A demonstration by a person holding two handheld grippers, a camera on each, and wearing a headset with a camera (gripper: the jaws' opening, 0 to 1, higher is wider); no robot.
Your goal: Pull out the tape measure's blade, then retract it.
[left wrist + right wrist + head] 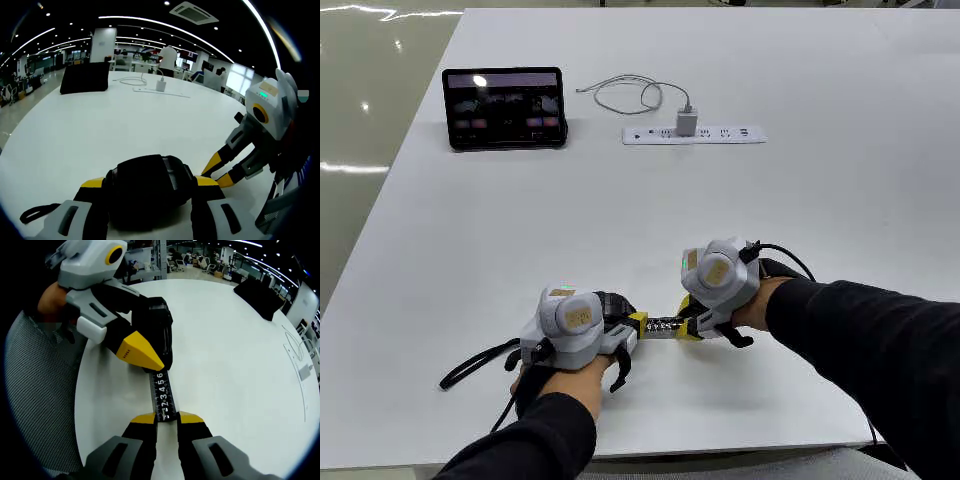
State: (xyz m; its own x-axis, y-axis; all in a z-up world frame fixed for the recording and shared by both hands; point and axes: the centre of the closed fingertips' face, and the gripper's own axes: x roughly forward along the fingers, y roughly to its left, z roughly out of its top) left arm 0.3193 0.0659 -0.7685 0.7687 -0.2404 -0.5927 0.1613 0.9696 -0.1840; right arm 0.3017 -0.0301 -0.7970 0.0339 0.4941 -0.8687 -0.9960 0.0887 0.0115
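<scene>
On the white table [720, 200], left claw [150, 182] clamps the tape measure [157, 325], right claw [166, 416] pinches its blade [161, 392].

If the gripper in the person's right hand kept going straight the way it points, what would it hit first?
The right gripper points along the short length of blade it pinches, so it would most likely meet the tape measure first, which is clamped in the left gripper.
</scene>
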